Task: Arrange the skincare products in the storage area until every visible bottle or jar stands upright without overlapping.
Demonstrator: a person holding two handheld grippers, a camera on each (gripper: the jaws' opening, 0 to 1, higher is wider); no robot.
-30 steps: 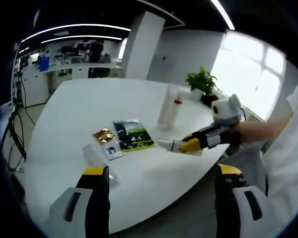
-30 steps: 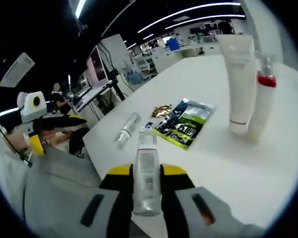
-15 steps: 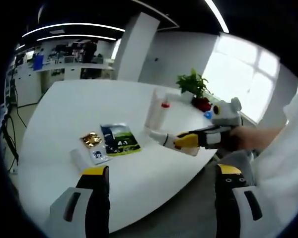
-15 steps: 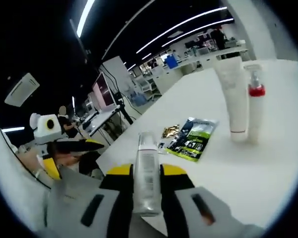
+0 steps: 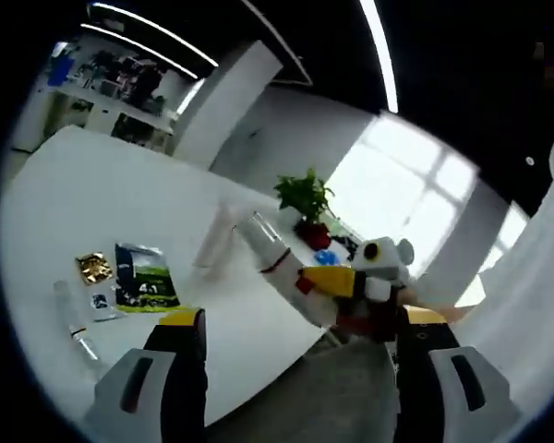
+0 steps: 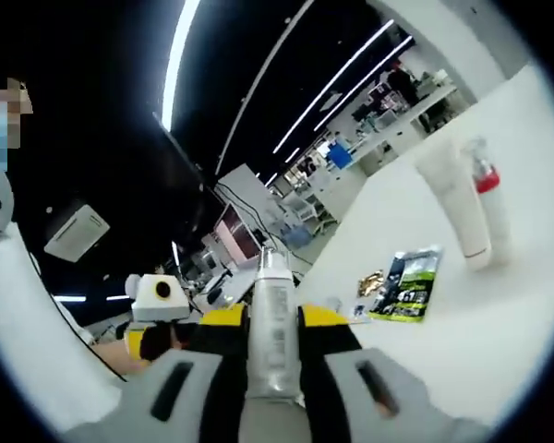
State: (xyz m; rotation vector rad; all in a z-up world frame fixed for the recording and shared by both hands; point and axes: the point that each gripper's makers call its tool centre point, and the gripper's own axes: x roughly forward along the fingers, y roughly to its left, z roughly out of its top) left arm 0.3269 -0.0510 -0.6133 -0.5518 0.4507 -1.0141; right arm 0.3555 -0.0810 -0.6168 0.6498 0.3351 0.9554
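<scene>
Right gripper view: right tool (image 6: 272, 346) is clamped on a clear bottle (image 6: 271, 323), lifted off the table (image 6: 499, 305). Left tool (image 5: 295, 351) is wide, empty. I'd set it base-first beside the tube (image 6: 452, 198), clear of the sachet (image 6: 406, 286).

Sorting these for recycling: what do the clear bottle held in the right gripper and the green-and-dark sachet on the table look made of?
Clear bottle: probably transparent plastic, possibly glass; light passes through it, with a pale label. It sits clamped in the right gripper.
Green-and-dark sachet: seemingly glossy printed film or foil laminate; it lies flat and thin on the white table.
</scene>
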